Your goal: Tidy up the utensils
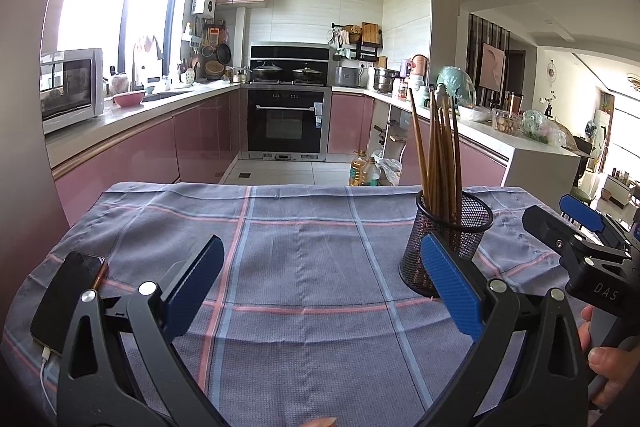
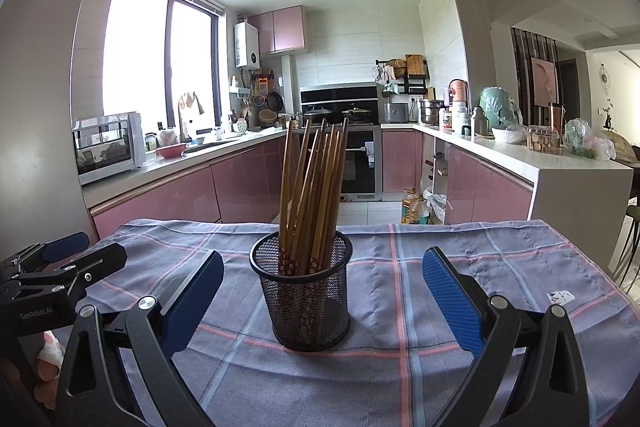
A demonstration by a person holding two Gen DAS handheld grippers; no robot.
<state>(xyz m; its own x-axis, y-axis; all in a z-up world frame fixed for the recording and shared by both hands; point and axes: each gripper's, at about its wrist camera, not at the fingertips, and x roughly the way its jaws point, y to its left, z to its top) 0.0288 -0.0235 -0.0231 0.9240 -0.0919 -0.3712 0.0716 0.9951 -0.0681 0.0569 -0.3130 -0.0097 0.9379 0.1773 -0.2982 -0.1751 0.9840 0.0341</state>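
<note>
Your right gripper [image 2: 322,291] sits with jaws spread wide, just in front of the mesh cup [image 2: 306,291], which stands upright on the checked cloth [image 2: 440,267] with the chopsticks [image 2: 314,195] leaning loosely inside. Your left gripper [image 1: 320,279] is spread too, left of the cup, holding nothing. Nudge the cup's rim and it likely tips, spilling the sticks. Drag the cloth and the phone [image 1: 64,303], far left of the cup, could slide off.

Black metal mesh holder [image 2: 306,293], wooden chopsticks [image 2: 314,187], woven cloth tablecloth [image 2: 440,379]
</note>
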